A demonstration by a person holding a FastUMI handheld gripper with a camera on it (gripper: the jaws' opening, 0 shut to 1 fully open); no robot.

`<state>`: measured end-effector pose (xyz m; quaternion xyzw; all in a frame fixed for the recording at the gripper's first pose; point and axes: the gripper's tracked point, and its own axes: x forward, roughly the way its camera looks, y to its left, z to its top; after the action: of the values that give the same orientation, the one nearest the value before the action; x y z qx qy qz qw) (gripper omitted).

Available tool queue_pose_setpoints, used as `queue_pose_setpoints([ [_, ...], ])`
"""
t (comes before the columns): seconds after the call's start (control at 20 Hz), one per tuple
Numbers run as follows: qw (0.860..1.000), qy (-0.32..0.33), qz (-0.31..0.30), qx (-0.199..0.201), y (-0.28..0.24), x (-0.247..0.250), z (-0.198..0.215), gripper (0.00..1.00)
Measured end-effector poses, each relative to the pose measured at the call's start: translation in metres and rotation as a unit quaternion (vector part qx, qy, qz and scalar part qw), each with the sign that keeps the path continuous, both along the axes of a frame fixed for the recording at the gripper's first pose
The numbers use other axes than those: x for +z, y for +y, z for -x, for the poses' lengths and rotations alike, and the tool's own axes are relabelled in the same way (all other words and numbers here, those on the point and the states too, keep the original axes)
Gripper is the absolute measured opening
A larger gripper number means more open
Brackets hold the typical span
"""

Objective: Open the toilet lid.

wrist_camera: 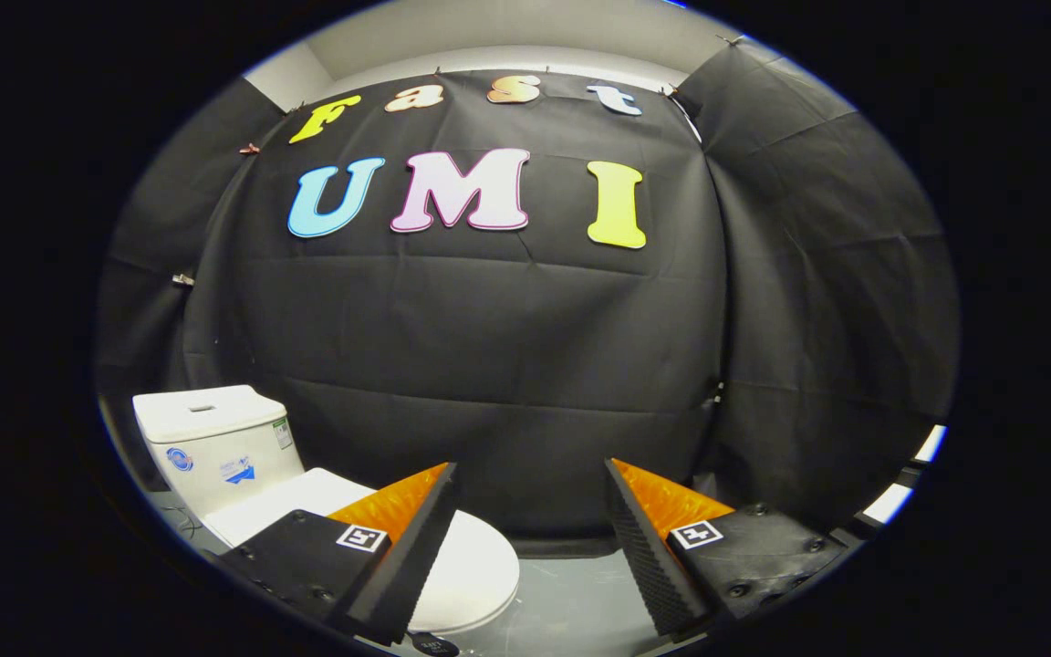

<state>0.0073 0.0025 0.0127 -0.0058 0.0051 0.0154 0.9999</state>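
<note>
My gripper [530,474] has its two fingers spread wide, nothing between them, touching nothing. Each finger carries a small square black-and-white marker tag [362,537] on its top face; it's a pattern, not text. The pad [649,557] on my right finger has a ribbed face. The white ceramic toilet [261,474] sits low and off to my left. Its flat white oval lid [471,570] is down, closed over the bowl. My left finger overlaps the lid in the view, and I can't tell whether it hangs above it or is closer than that, no contact visible. The lid's front end pokes out into the gap between my fingers on the left finger's side. The boxy white cistern [211,438] stands behind the lid, against the black cloth booth wall [507,365], with a flush button set in its top. Labels: a small round blue sticker [181,459] and a blue-and-white rectangular sticker [239,470] on the cistern front, plus a greenish-edged label [283,433] on its side, all too small to read. There's a small dark round badge at the front of the bowl under the lid [432,644], writing illegible. A pale glossy floor [571,602] shows between and beyond my fingers, running up to the cloth wall
</note>
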Motion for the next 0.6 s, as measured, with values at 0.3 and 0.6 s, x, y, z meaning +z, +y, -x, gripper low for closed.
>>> queue_pose_setpoints([
  [0.3,1.0,0.015,-0.023,-0.005,0.003,-0.009,-0.003,0.97],
  [0.6,0.998,0.054,-0.033,-0.009,0.005,-0.064,0.017,0.97],
])
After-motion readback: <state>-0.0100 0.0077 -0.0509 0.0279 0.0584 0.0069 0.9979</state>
